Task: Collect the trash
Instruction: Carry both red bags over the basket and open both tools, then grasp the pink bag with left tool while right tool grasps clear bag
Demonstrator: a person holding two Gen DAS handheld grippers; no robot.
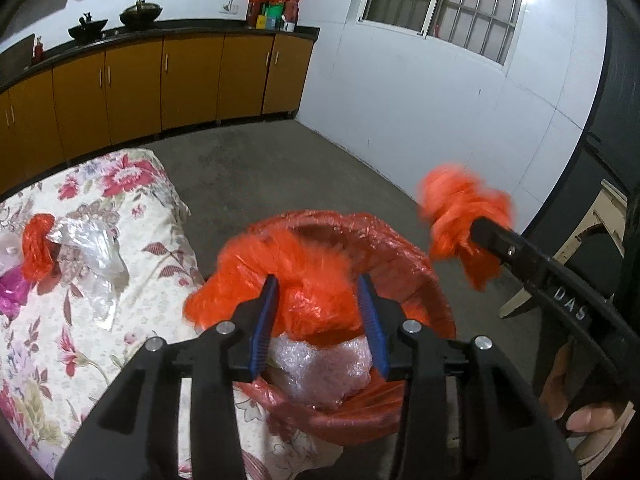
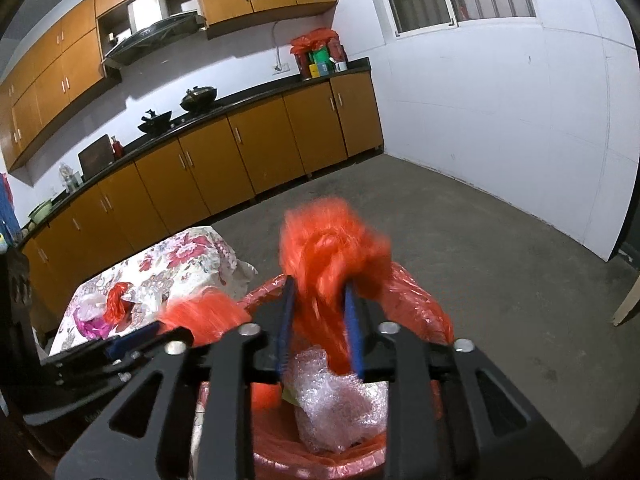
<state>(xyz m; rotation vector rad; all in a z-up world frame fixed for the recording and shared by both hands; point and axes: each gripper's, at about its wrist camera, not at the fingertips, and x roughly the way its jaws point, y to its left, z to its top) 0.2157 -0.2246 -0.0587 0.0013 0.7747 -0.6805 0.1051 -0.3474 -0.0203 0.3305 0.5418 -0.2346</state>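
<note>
Orange plastic [image 1: 316, 280] bunched between left claw [image 1: 318, 320] pads.

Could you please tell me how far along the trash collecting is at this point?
Done: crumpled clear bubble wrap already lies inside the bin lined with an orange plastic bag. In hand: the left gripper and right gripper each have a bunched orange bag handle between their jaws above the bin. Left: a small orange bag, crinkled clear plastic and a pink piece remain on the floral tablecloth.

White walls [image 2: 500, 120] and a barred window [image 1: 448, 4] enclose a grey concrete floor [image 2: 500, 280]; orange cabinets [image 2: 240, 152] run beneath a dark counter [image 2: 248, 98].
</note>
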